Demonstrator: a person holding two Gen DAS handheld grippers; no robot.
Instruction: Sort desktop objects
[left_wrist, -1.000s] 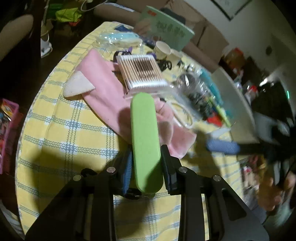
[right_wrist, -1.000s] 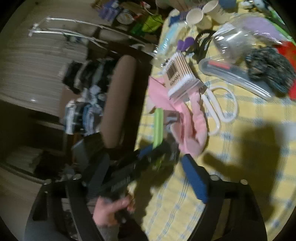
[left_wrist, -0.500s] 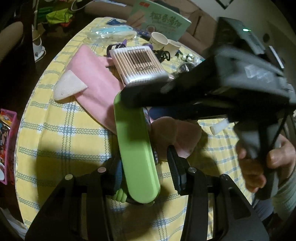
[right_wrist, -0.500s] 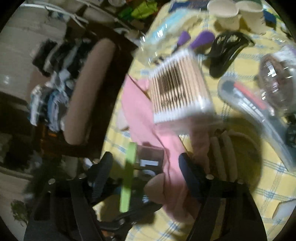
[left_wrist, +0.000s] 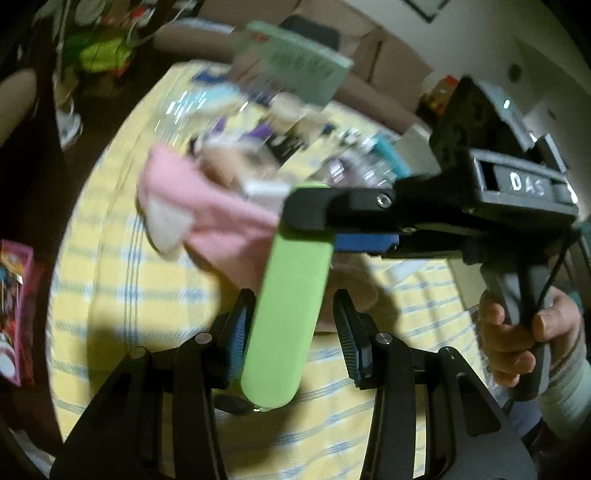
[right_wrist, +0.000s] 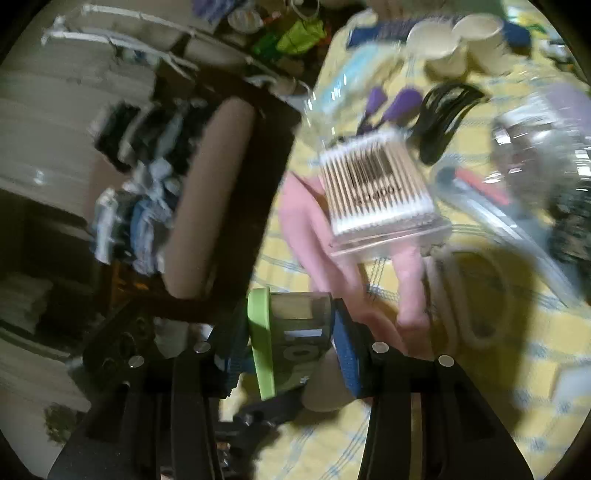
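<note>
Left wrist view: mid-frame, the green case (left_wrist: 288, 314) lies loose between the left gripper (left_wrist: 291, 328) jaws while the right gripper (left_wrist: 314, 225), jaws just closing, is clamped on its far end; a twist could be caused, dropping it onto the yellow tablecloth (left_wrist: 110, 295).

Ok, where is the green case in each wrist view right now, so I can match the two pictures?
Left wrist: the green case runs up the lower centre, flat side showing, its far end in the right gripper.
Right wrist: the green case is bottom centre, seen edge-on, between the fingers with a grey part beside it.
Shared landmark: the pink cloth on the yellow checked tablecloth.
</note>
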